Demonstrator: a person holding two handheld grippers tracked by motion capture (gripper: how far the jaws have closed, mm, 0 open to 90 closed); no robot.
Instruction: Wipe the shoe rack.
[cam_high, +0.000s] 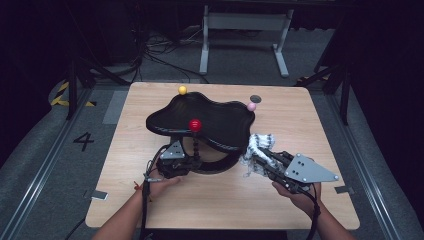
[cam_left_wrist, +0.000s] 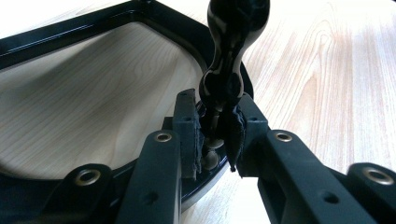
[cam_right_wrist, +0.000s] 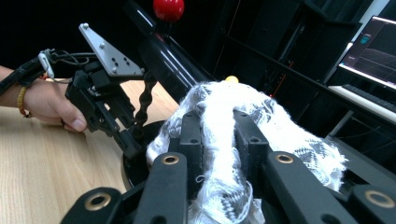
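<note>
Jaws of left gripper (cam_left_wrist: 217, 140) clamped on black beaded post (cam_left_wrist: 224, 79) of tiered tray stand (cam_high: 200, 117), right gripper (cam_right_wrist: 219, 140) clamped on white patterned cloth (cam_right_wrist: 224, 116), beside the stand on wooden table (cam_high: 225, 195)

black tray (cam_high: 210, 112), white-and-grey patterned cloth (cam_high: 257, 150), red ball (cam_high: 195, 124), yellow ball (cam_high: 182, 90), pink ball (cam_high: 251, 106)

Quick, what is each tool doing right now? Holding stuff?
Left tool: closed on the black beaded post of the tray stand.
Right tool: closed on the white patterned cloth.
</note>
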